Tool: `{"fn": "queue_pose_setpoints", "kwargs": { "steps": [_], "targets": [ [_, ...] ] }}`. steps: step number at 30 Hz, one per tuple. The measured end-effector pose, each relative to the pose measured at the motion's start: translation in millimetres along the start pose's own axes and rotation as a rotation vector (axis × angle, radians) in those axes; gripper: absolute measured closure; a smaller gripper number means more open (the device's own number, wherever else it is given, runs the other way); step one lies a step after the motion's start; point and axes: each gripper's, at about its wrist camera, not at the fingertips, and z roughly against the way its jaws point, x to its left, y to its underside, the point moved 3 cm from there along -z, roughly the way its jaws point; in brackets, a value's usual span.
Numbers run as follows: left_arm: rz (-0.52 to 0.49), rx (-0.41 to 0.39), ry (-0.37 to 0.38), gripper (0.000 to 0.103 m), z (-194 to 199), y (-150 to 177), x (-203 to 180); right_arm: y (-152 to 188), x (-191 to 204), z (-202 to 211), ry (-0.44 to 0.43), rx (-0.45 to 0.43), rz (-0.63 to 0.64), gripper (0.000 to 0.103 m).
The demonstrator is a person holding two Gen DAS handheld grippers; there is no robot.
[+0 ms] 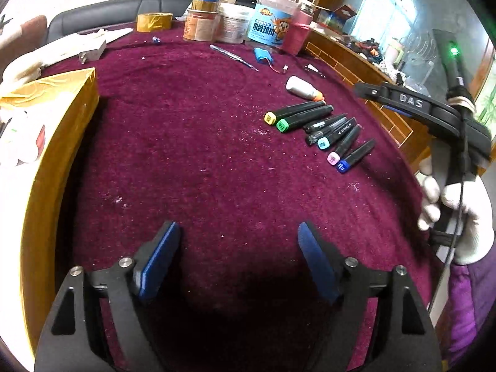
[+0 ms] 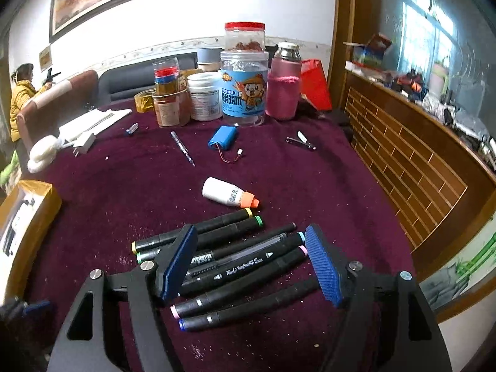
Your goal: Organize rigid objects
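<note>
Several black markers [image 2: 235, 263] with coloured caps lie side by side on the maroon tablecloth [image 2: 124, 186]; they also show in the left wrist view [image 1: 319, 130] at the right. My right gripper [image 2: 251, 263] is open and hovers just above the row, its jaws astride the middle markers, holding nothing. A white glue bottle [image 2: 226, 193] with an orange cap lies just beyond them, also seen in the left wrist view [image 1: 303, 88]. My left gripper [image 1: 238, 248] is open and empty over bare cloth, well left of the markers. A yellow box [image 1: 59, 142] stands at the left.
Jars, a pink bottle [image 2: 283, 93] and tape rolls crowd the table's far edge. A blue battery pack [image 2: 223, 138], a pen [image 2: 183, 148], nail clippers [image 2: 300, 142] and a white plug [image 2: 82, 144] lie on the cloth. A wooden ledge [image 2: 418, 161] runs along the right.
</note>
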Motion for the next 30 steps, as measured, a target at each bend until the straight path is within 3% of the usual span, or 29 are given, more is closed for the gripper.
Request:
{"fn": "queue_pose_setpoints", "kwargs": {
  "steps": [10,18,24,30],
  "targets": [
    [0.074,-0.030,0.109,0.018,1.9,-3.3,9.4,-13.8,7.9,-27.3,0.004,0.056,-0.044,0.036],
    [0.098,-0.039,0.142,0.017,3.7,-2.2,12.5,-13.9,13.9,-31.7,0.005,0.069,-0.049,0.036],
    [0.107,-0.043,0.152,0.017,3.9,-2.5,13.7,-32.9,0.8,-47.5,-0.007,0.081,-0.104,0.036],
    [0.116,-0.048,0.162,0.016,4.2,-2.3,14.6,-53.0,-16.7,-98.5,-0.106,0.222,-0.201,0.036]
  ]
}}
